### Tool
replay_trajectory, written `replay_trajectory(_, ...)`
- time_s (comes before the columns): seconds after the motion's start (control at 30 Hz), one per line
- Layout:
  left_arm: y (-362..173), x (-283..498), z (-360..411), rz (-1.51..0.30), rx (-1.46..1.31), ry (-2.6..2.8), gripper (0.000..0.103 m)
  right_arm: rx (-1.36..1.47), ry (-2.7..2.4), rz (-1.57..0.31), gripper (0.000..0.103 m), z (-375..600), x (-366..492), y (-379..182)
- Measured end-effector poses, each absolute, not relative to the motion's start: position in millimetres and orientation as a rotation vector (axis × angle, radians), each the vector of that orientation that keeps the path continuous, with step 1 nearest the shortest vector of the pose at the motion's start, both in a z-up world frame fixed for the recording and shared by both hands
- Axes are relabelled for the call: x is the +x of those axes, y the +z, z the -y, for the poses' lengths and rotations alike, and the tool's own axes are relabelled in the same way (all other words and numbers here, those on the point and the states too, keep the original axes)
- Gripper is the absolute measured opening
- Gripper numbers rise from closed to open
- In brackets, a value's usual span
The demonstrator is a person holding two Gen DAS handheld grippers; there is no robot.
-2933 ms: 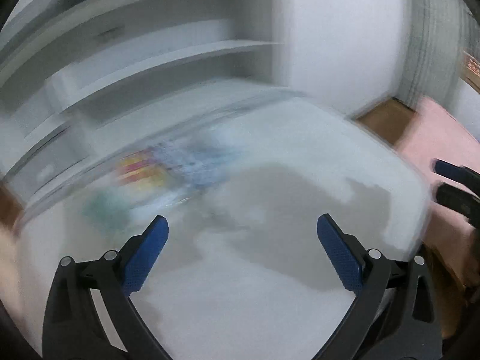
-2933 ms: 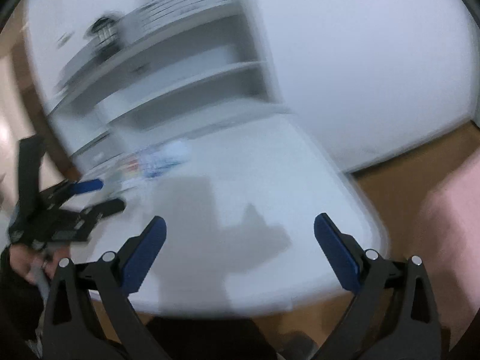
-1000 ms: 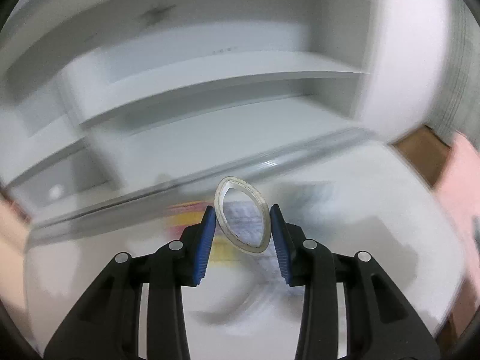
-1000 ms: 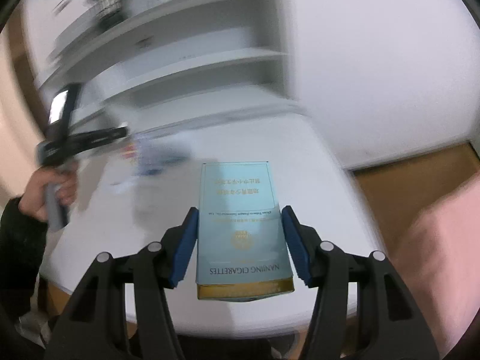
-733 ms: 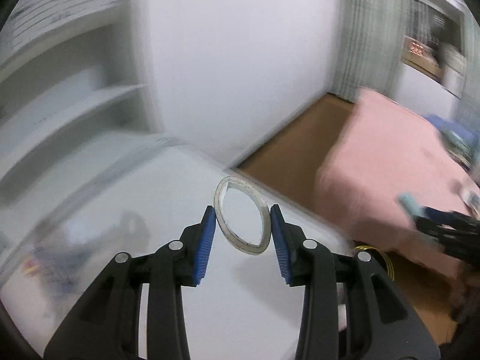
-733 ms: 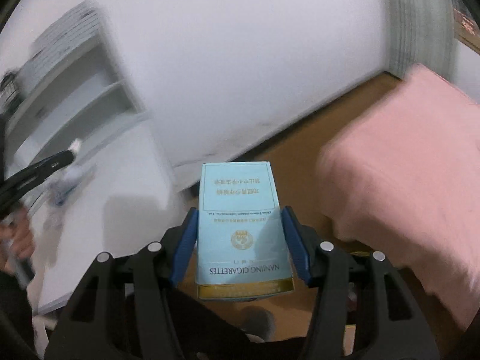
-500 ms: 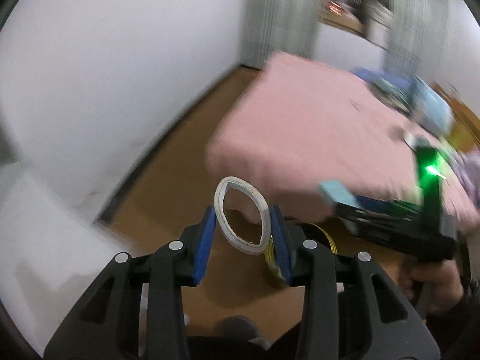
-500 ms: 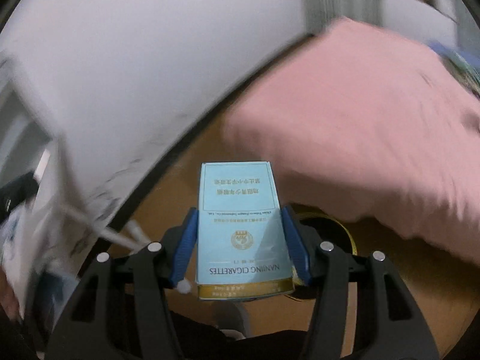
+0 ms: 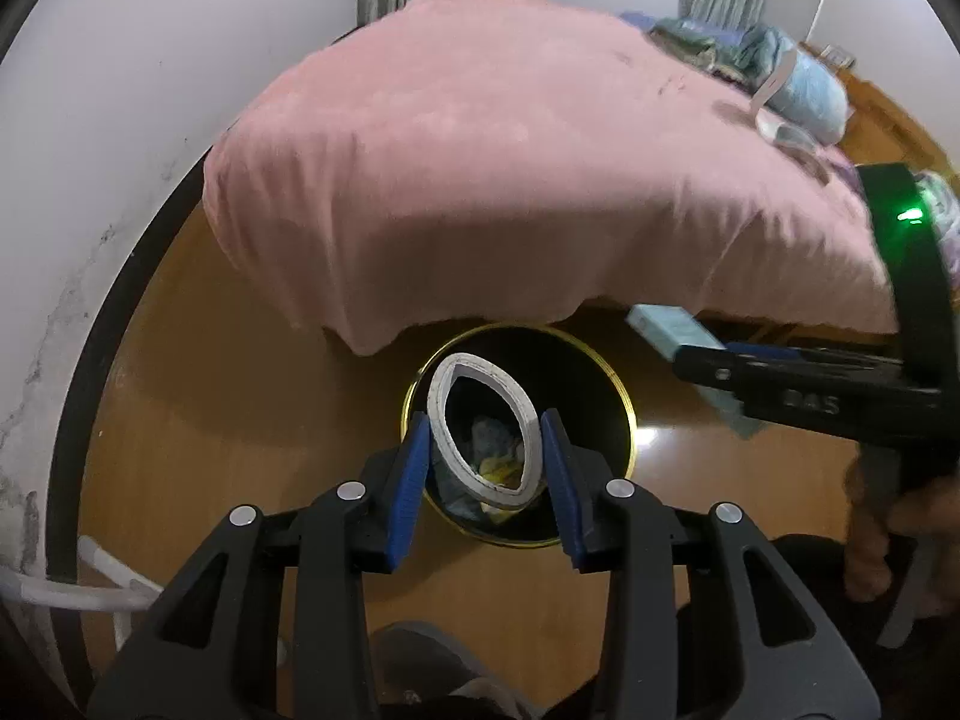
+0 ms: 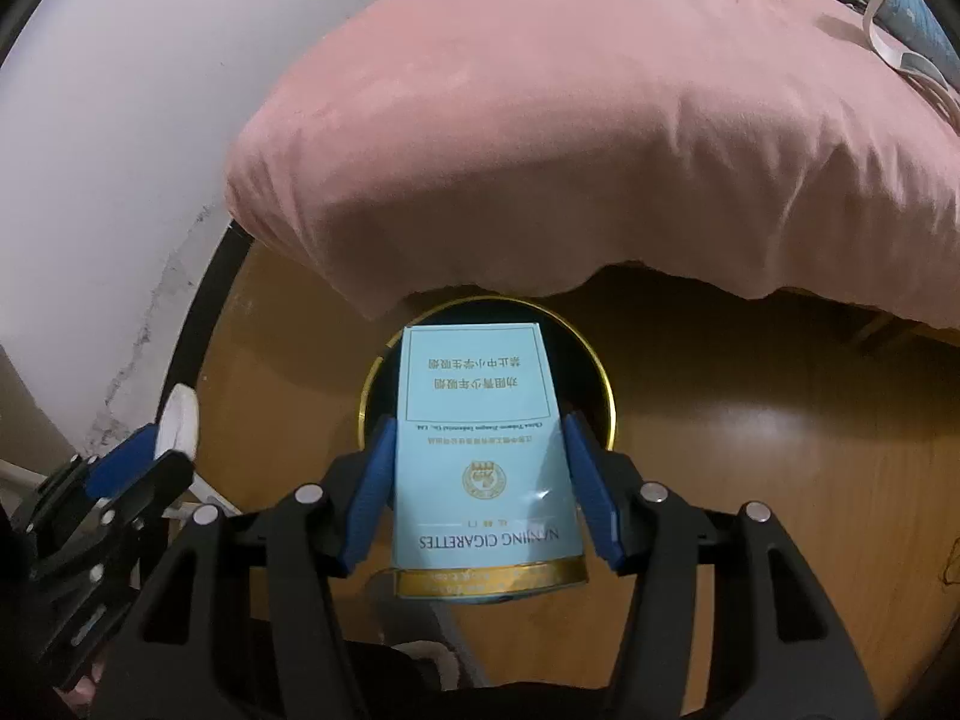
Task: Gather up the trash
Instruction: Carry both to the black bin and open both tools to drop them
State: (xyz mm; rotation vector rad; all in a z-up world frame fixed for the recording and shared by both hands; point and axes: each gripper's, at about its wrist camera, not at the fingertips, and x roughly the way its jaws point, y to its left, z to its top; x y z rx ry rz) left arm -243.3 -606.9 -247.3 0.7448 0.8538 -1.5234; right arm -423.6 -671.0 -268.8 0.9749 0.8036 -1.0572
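Observation:
My left gripper [image 9: 485, 432] is shut on a squashed white tape ring [image 9: 443, 414] and holds it above a round black trash bin with a gold rim [image 9: 618, 384] on the wooden floor. Crumpled trash [image 9: 489, 438] lies inside the bin. My right gripper [image 10: 480, 438] is shut on a light blue cigarette pack [image 10: 480, 438] and holds it over the same bin [image 10: 603, 372]. The right gripper with the pack [image 9: 678, 330] also shows in the left wrist view, right of the bin. The left gripper with the ring [image 10: 177, 423] shows at the left in the right wrist view.
A bed with a pink cover [image 9: 528, 138] overhangs the far side of the bin. A white wall [image 9: 120, 90] with a dark baseboard runs along the left. White cables [image 9: 72, 594] lie at the lower left. Clothes [image 9: 792, 78] lie on the bed's far end.
Both grippers closed on their items over the white desk, then swung right and down to the bin by the bed. Both now hang over the bin's opening.

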Motion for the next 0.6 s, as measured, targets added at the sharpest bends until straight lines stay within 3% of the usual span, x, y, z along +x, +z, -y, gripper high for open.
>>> replay_trajectory(0.37, -252, -263, 617, -0.879, 0.706, -1.546, 0.037, 0.975, -1.018, -0.799, 0.056, 676, -423, -277)
replay_trajectory(0.4, -250, -262, 615, -0.882, 0.708, -1.548, 0.037, 0.975, -1.008, -0.789, 0.058, 677, -423, -275)
replay_trajectory(0.43, -251, -263, 615, -0.884, 0.710, -1.548, 0.037, 0.975, -1.007, -0.782, 0.068, 677, -423, -273)
replay_trajectory(0.5, -248, -264, 614, -0.883, 0.715, -1.550, 0.037, 0.968, -1.008, -0.755, 0.078, 674, -427, -265)
replay_trajectory(0.6, -249, -265, 613, -0.887, 0.720, -1.555, 0.037, 0.970, -1.010, -0.740, 0.078, 675, -428, -260)
